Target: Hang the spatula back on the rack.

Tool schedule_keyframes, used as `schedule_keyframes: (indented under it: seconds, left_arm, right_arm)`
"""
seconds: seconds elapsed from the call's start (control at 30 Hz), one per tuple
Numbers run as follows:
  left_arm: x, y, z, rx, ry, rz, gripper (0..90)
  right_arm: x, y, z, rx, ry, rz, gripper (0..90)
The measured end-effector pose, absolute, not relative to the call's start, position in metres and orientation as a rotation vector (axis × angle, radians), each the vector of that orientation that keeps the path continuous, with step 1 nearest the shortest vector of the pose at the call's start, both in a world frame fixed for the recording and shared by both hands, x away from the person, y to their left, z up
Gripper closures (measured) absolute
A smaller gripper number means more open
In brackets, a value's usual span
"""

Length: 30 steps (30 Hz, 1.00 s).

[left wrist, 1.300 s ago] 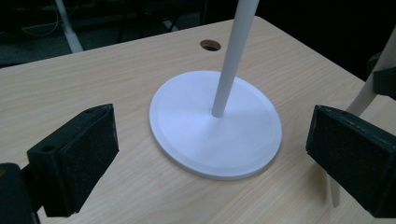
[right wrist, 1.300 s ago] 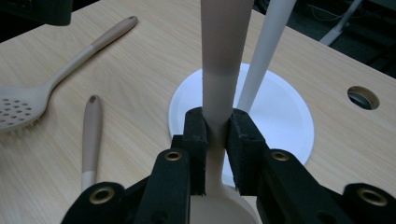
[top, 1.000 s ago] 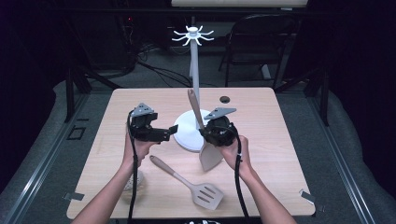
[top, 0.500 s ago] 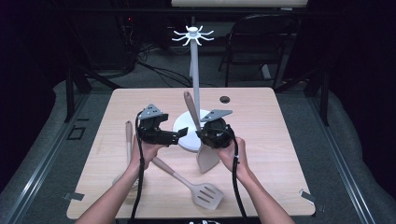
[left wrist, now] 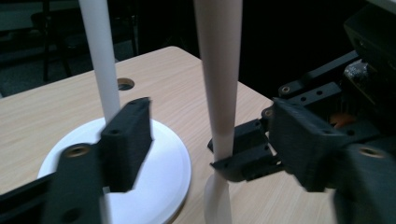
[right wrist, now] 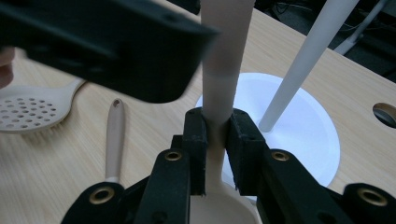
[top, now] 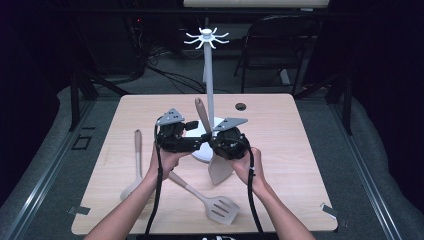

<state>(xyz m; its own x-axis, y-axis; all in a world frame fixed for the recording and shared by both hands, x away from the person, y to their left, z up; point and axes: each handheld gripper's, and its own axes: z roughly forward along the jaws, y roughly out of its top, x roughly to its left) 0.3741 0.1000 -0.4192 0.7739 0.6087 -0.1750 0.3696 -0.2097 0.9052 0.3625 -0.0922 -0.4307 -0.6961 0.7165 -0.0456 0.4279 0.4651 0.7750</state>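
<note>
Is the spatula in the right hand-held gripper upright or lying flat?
Upright: the right hand-held gripper clamps the spatula with its handle up and blade down.

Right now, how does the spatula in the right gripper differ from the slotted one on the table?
The held spatula stands upright, handle up, clamped at its neck by the right gripper; the slotted spatula lies flat, untouched. The held spatula's blade looks solid; the slotted spatula's has slots. Both are beige, with handles a shade darker.

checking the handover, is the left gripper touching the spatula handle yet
Apart. In the left gripper view the left gripper, whose jaws have just been closing, straddles the spatula handle with gaps beside both.
</note>
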Motion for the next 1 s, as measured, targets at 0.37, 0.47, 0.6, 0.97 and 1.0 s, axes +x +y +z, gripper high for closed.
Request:
schedule_keyframes:
  seconds: [0.37,0.47,0.6,0.97,1.0]
  left_arm:
    - [0.378,0.09,-0.424,1.814,0.74,0.265,67.8]
    - [0.378,0.089,-0.426,1.788,0.738,0.258,74.3]
    - [0.377,0.086,-0.426,1.767,0.729,0.283,76.0]
    - [0.383,0.083,-0.424,1.786,0.681,0.25,76.7]
    - [0.384,0.083,-0.424,1.792,0.677,0.247,76.7]
  right_arm:
    - [0.363,-0.093,-0.431,0.995,2.323,1.123,78.4]
    - [0.364,-0.095,-0.432,1.01,2.31,1.13,78.4]
    - [0.364,-0.096,-0.432,1.016,2.295,1.149,78.3]
    - [0.36,-0.11,-0.433,1.015,2.285,1.215,67.8]
    - [0.359,-0.113,-0.434,1.014,2.289,1.21,65.9]
